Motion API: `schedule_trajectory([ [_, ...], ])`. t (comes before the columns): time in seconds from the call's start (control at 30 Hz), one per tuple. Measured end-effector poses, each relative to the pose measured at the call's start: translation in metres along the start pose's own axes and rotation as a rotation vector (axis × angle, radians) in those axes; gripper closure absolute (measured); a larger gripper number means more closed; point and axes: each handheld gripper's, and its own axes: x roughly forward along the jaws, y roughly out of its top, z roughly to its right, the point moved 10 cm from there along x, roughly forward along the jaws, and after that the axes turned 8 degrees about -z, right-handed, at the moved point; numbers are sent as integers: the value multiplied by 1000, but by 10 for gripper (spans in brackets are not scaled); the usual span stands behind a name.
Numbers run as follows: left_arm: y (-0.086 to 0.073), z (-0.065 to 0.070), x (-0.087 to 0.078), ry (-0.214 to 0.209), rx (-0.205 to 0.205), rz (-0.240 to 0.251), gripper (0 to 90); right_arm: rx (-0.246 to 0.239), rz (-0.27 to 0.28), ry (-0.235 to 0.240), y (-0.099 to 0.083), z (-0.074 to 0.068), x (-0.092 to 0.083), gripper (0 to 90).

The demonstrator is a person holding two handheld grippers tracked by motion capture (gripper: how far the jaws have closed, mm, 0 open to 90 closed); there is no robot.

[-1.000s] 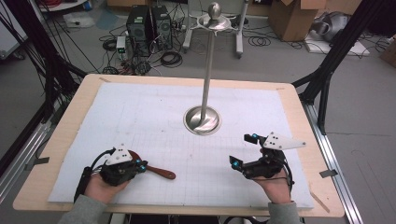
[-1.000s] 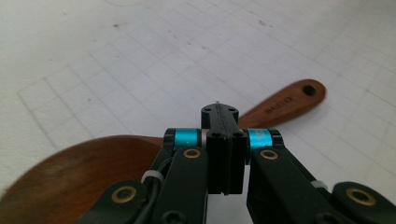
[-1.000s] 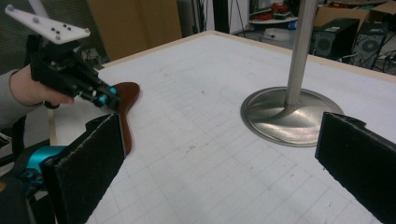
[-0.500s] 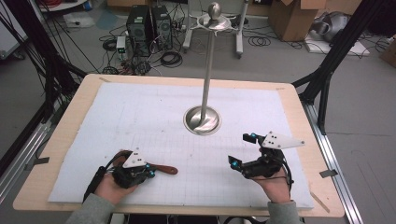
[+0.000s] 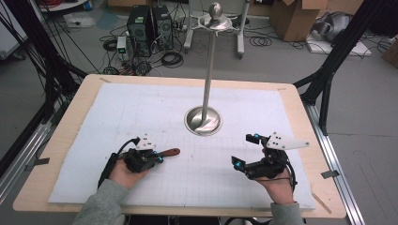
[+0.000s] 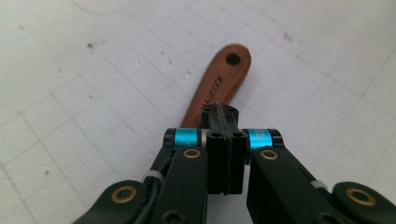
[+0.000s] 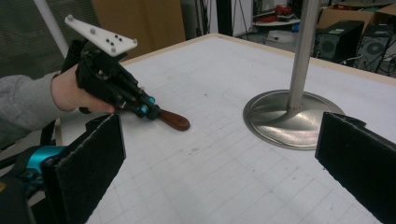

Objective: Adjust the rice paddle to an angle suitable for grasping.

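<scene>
While the right gripper (image 5: 248,153) waits spread and empty, the left gripper (image 5: 157,157), jaws pinching the wooden handle (image 6: 219,84), has slid it rightward over the white mat (image 5: 141,108), closer to the metal stand (image 5: 203,119); carry underway, likely.

A light wooden table (image 5: 80,110) carries a white gridded paper sheet (image 5: 141,112) that covers most of its top. On the sheet, near its middle, stands the round polished metal base of an upright steel pole (image 5: 203,120). A reddish-brown wooden handle (image 5: 170,152) lies on the sheet, nearer the person than that base and to its left.
</scene>
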Motion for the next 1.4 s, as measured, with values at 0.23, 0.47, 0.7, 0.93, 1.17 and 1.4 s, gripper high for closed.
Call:
schedule_trajectory([
  [0.23,-9,-66,-37,107,-135,67,896,7,0,-2,-2,1,-1,4],
  [0.47,-38,-103,-39,148,-193,-1,896,2,-11,-3,-3,0,2,4],
  [0.7,-50,-97,-41,125,-194,-11,896,7,-25,-5,-5,0,5,4],
  [0.93,-60,-73,-49,122,-164,-28,896,5,-21,-5,-4,-1,4,4],
  [1.17,-72,-47,-58,112,-127,-36,896,0,-24,-6,-5,-1,5,4],
  [1.4,-53,-50,-69,107,-133,15,896,-6,-29,-6,-4,-3,8,4],
])
